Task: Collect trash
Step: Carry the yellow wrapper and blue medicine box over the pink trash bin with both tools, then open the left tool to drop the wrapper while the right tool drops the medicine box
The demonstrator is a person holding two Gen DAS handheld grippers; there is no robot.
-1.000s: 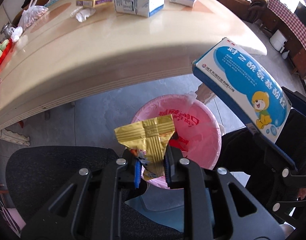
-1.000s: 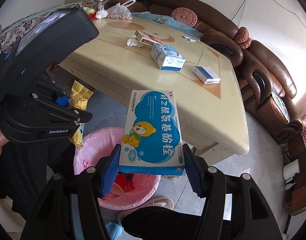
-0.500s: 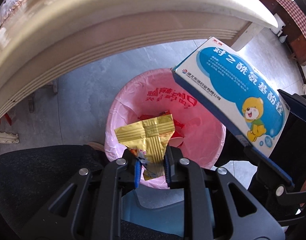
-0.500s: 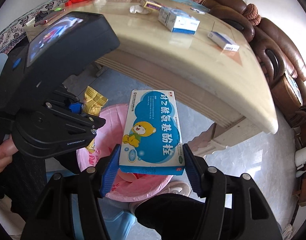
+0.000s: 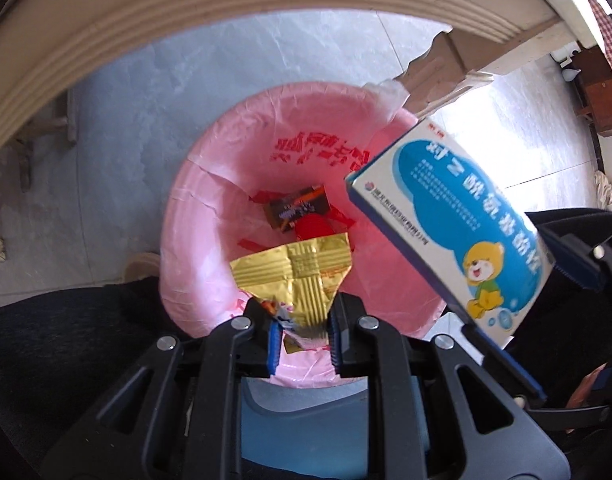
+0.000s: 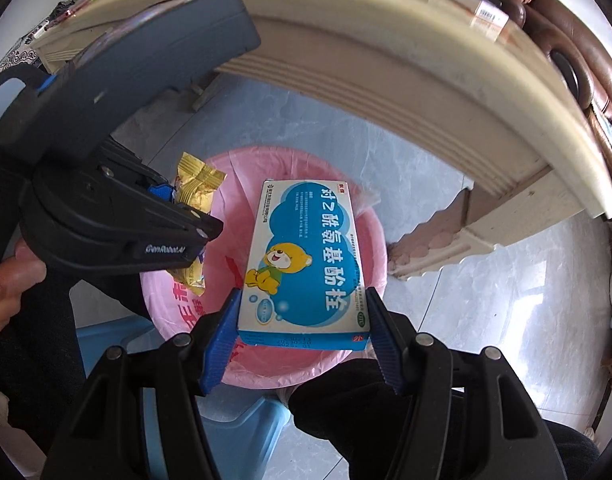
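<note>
The left gripper [image 5: 301, 320] was clamped on a crinkled gold foil wrapper [image 5: 296, 270], which stood past its fingers over the pink-lined round trash bin [image 5: 194, 216] on the pale grey tiled floor [image 5: 146, 128]. The right gripper [image 6: 304, 330] pinched a blue and white cardboard medicine box [image 6: 306, 256] above that bin. Beyond both fingers curved the cream moulded table edge [image 6: 446, 92]; a brown leather sofa [image 6: 586, 72] sat far right.
</note>
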